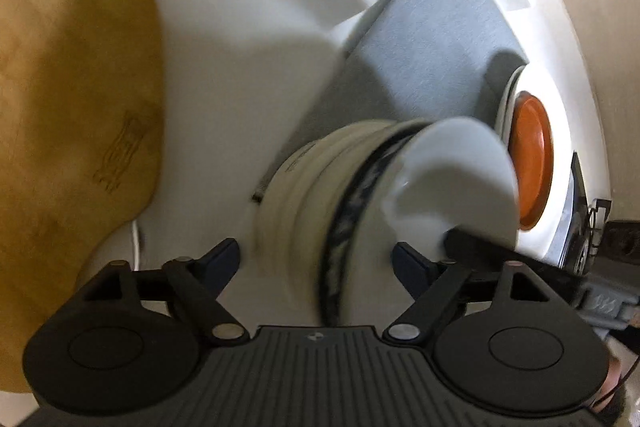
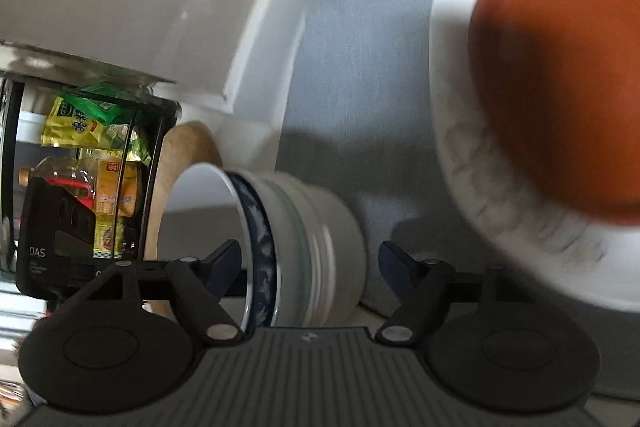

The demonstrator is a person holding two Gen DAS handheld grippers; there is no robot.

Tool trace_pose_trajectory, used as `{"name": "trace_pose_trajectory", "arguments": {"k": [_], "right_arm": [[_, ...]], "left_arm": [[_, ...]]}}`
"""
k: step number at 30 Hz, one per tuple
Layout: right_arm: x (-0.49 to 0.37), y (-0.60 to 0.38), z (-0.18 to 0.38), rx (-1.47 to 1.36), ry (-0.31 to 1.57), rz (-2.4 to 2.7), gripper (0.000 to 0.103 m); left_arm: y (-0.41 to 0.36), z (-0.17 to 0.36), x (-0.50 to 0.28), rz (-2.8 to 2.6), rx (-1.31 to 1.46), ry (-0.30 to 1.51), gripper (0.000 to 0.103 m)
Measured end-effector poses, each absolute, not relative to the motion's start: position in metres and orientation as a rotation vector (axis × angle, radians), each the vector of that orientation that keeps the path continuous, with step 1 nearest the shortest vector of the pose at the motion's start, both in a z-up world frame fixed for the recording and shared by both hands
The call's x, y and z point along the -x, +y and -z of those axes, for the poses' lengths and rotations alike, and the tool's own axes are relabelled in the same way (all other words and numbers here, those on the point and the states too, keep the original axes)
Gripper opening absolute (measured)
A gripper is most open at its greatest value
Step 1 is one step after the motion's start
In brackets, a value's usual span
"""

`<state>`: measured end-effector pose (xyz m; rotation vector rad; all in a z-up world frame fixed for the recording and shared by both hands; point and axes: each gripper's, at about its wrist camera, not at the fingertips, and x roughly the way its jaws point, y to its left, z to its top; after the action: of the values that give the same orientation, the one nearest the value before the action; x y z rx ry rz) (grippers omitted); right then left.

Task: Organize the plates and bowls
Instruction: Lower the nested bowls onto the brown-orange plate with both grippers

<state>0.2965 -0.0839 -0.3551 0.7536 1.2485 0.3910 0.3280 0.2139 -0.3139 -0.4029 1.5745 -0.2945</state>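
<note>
A stack of nested bowls sits on a grey mat; the inner one has a blue-patterned rim and a white inside. My left gripper is open, its fingers either side of the stack. A black finger of the other gripper reaches in beside the top bowl's rim. An orange plate lies on a white plate beyond. In the right wrist view the stack lies between the open right gripper's fingers. The orange plate on the white plate is blurred at right.
A wooden board stands at the left, also visible behind the bowls in the right wrist view. White cabinet walls frame the mat. A rack with food packets and a bottle is at the far left.
</note>
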Motion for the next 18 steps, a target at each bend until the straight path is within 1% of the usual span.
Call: {"name": "trace_pose_trajectory", "arguments": {"k": [2, 3, 4, 5, 7, 9, 10, 18], "right_arm": [[-0.294, -0.077, 0.355, -0.733, 1.248, -0.4, 0.071], [-0.292, -0.073, 0.351, -0.687, 1.242, -0.391, 0.065], [-0.291, -0.069, 0.348, -0.636, 1.238, -0.384, 0.057], [-0.289, -0.067, 0.345, -0.617, 1.228, -0.387, 0.056], [-0.284, -0.068, 0.342, -0.611, 1.209, -0.378, 0.05], [-0.28, -0.071, 0.338, -0.608, 1.188, -0.363, 0.046], [-0.279, -0.071, 0.337, -0.608, 1.183, -0.35, 0.044], [-0.27, -0.076, 0.336, -0.66, 1.158, -0.289, 0.044]], "left_arm": [[0.21, 0.307, -0.328, 0.291, 0.372, 1.554, 0.069], [0.211, 0.305, -0.327, 0.288, 0.365, 1.544, 0.065], [0.213, 0.303, -0.325, 0.291, 0.364, 1.538, 0.061], [0.215, 0.302, -0.325, 0.29, 0.376, 1.536, 0.059], [0.223, 0.299, -0.322, 0.291, 0.399, 1.533, 0.05], [0.228, 0.299, -0.321, 0.291, 0.416, 1.542, 0.045], [0.225, 0.299, -0.321, 0.294, 0.42, 1.544, 0.045], [0.224, 0.299, -0.321, 0.335, 0.422, 1.528, 0.044]]}}
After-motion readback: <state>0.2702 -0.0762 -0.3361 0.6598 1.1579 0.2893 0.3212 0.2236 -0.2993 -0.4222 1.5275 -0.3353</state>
